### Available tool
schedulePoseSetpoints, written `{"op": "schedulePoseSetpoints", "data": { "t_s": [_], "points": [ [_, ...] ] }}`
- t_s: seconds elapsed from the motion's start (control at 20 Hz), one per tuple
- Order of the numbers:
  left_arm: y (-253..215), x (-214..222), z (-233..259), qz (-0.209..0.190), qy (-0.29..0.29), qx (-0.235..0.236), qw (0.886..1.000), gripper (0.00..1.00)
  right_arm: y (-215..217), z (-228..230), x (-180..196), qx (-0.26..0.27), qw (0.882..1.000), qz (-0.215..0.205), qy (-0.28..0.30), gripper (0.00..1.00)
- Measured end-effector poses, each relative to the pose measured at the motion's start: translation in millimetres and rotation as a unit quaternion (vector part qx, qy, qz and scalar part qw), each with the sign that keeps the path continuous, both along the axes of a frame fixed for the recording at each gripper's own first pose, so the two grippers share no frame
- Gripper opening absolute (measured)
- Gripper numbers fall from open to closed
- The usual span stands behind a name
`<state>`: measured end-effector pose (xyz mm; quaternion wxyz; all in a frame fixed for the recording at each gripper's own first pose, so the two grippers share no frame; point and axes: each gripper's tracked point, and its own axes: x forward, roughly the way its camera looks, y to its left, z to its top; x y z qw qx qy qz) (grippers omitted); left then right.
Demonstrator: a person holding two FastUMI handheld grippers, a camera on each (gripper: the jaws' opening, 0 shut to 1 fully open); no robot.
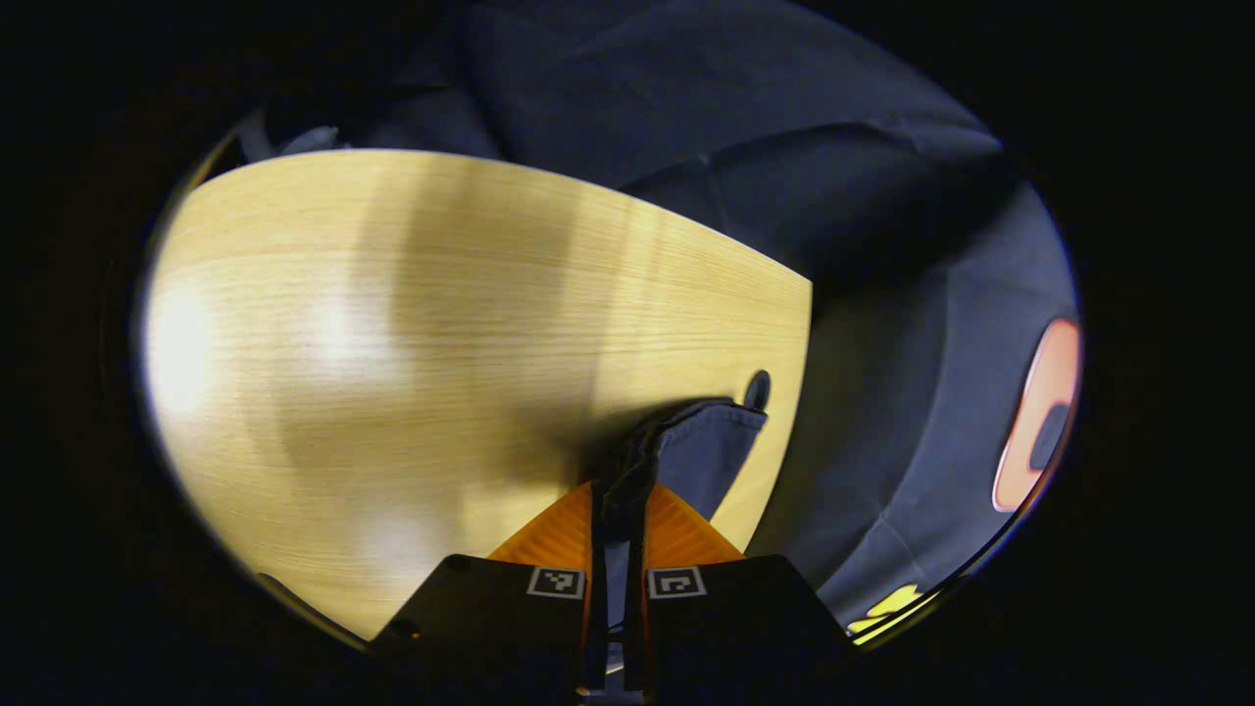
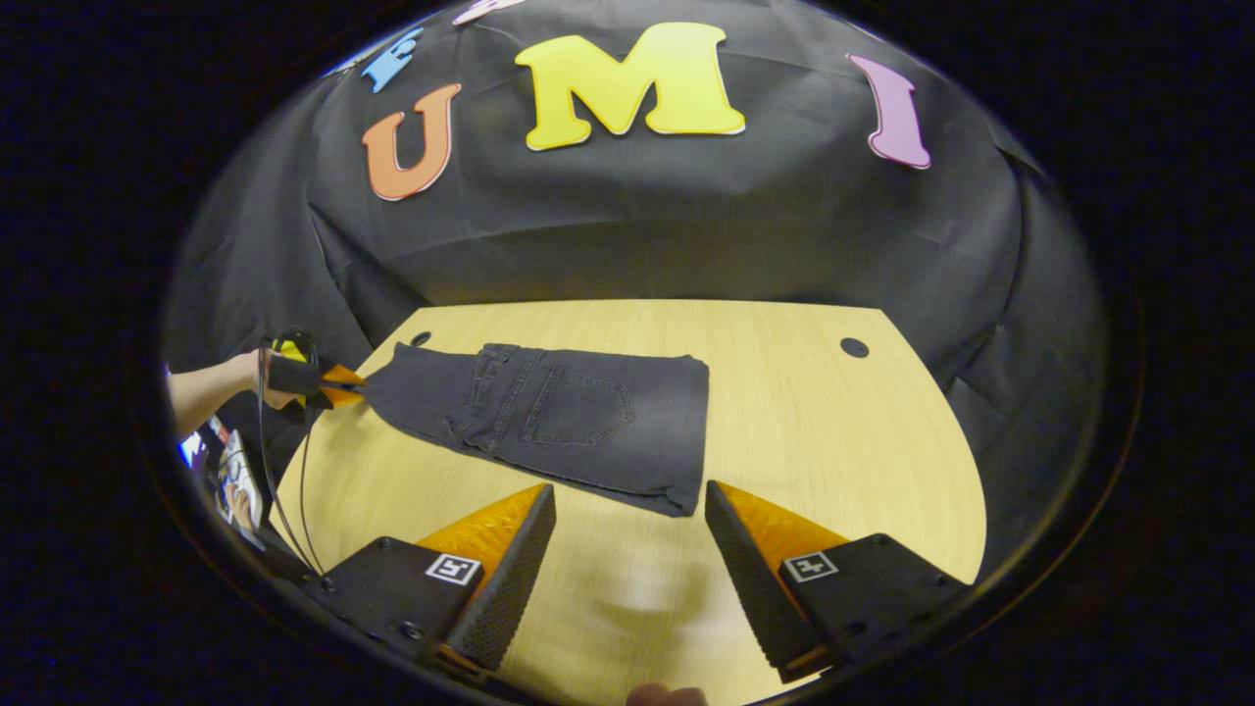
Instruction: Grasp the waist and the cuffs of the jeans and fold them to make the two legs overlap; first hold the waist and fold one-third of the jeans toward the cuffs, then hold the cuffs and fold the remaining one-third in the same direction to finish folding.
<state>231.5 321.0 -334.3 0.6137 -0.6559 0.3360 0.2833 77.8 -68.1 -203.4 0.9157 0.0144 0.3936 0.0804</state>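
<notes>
Dark denim jeans (image 2: 559, 412) lie folded on the wooden table (image 2: 833, 441), a back pocket facing up and a straight folded edge at their right. In the right gripper view, my left gripper (image 2: 338, 385), held by a hand (image 2: 211, 387) at the table's far left, pinches the narrow left end of the jeans. The left gripper view has my left gripper (image 1: 620, 500) shut on a bunched fold of denim (image 1: 711, 441) near the table's corner. My right gripper (image 2: 627, 529) stands open just above the table, in front of the jeans' near right corner, with nothing between its fingers.
The table has small round holes near its corners (image 2: 854, 347) (image 2: 421, 338) (image 1: 757, 389). Black cloth (image 2: 637, 226) hangs behind and around the table. A cable (image 2: 284, 490) trails down from the left gripper. Bare tabletop (image 1: 392, 343) stretches ahead of the left gripper.
</notes>
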Motion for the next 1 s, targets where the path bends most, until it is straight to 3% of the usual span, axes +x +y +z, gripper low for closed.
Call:
{"op": "schedulePoseSetpoints", "data": {
  "t_s": [0.25,0.5,0.6,0.75,1.0],
  "points": [
    [-20.5,8.7,46.8,-0.075,-0.048,0.079,0.993,0.09,-1.2,12.3,-11.1,-0.009,1.0,0.004,-0.021,0.96],
    [-53.9,17.7,105.3,-0.153,-0.11,0.162,0.969,0.08,-8.1,22.8,-24.7,-0.009,0.999,-0.001,-0.031,0.96],
    [-75.4,19.7,129.5,-0.186,-0.135,0.192,0.954,0.09,-13.2,25.8,-29.3,-0.01,0.999,-0.006,-0.034,0.96],
    [-117.6,21.1,163.8,-0.243,-0.169,0.242,0.924,0.08,-21.7,31.5,-36.8,-0.011,0.999,-0.014,-0.038,0.96],
    [-209.8,31.2,202.1,-0.32,-0.228,0.284,0.875,0.08,-42.9,40.0,-49.2,-0.014,0.998,-0.037,-0.046,0.96]
  ]
}}
